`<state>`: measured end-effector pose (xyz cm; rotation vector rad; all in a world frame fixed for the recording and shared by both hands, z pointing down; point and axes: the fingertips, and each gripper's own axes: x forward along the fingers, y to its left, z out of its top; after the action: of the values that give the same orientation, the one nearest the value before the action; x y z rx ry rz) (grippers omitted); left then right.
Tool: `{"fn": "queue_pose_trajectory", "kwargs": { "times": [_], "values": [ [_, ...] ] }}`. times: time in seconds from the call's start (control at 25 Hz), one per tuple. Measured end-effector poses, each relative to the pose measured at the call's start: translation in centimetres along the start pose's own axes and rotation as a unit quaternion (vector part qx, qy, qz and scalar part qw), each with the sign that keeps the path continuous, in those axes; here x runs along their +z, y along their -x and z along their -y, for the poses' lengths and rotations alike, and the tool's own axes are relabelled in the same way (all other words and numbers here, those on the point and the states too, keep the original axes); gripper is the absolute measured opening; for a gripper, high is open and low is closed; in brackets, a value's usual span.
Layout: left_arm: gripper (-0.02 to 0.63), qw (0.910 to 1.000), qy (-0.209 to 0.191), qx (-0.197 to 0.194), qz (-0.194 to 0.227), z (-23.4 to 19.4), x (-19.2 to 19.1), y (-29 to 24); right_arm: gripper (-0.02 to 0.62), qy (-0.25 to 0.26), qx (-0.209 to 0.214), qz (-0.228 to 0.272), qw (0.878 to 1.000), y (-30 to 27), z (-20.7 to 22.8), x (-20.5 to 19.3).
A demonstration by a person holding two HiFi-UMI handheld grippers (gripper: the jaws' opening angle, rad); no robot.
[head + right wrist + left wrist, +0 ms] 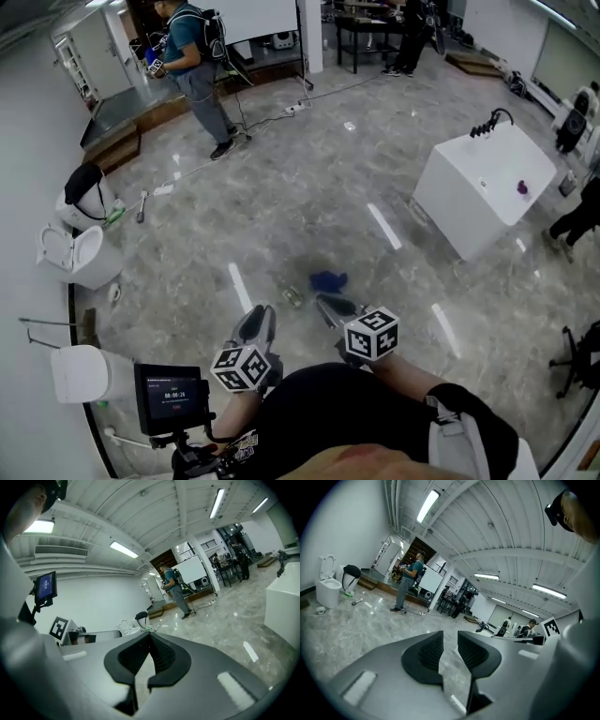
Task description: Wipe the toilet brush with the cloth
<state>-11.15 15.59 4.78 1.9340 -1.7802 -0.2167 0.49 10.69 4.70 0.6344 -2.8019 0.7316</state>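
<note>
The left gripper (450, 644) gapes, empty; the right gripper (150, 644) is clenched on nothing. The blue cloth (328, 279) lies on the floor (309, 187) just ahead; a brush-like speck (142, 204) near the toilet (80, 253) is too small to call.

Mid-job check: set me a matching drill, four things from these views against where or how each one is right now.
1 left gripper
2 right gripper
3 blue cloth
4 open toilet

A on the floor ahead of both grippers
B jaws together, empty
C by the left wall, head view
D jaws apart, nothing between

Pairs: 1-D, 2-B, 3-A, 4-C
</note>
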Motion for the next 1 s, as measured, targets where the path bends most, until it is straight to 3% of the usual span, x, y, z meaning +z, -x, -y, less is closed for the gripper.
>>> {"fn": "queue_pose_trajectory", "kwargs": {
  "times": [0.12,0.36,0.56,0.84,1.0],
  "values": [
    [0.087,0.9999,-0.005,0.013,-0.006,-0.6,-0.9,0.3,0.002,-0.021,-0.006,0.001,1.000,-0.1,1.3,-0.8],
    [0.074,0.9994,-0.011,0.028,-0.015,0.4,-1.1,-0.3,0.002,-0.015,0.022,-0.010,1.000,-0.4,1.4,-0.4],
    [0.074,0.9982,-0.024,0.054,0.011,2.2,-1.7,-0.2,0.002,-0.002,0.024,0.001,1.000,1.9,3.0,-0.5],
    [0.071,0.9986,-0.022,0.048,0.006,3.1,-2.5,0.0,0.002,0.003,0.029,-0.003,1.000,3.0,2.4,-0.9],
    [0.071,0.9980,-0.054,0.035,0.002,4.2,-2.4,-0.2,0.002,0.007,0.033,-0.004,0.999,3.1,2.0,-1.1]
  ]
}}
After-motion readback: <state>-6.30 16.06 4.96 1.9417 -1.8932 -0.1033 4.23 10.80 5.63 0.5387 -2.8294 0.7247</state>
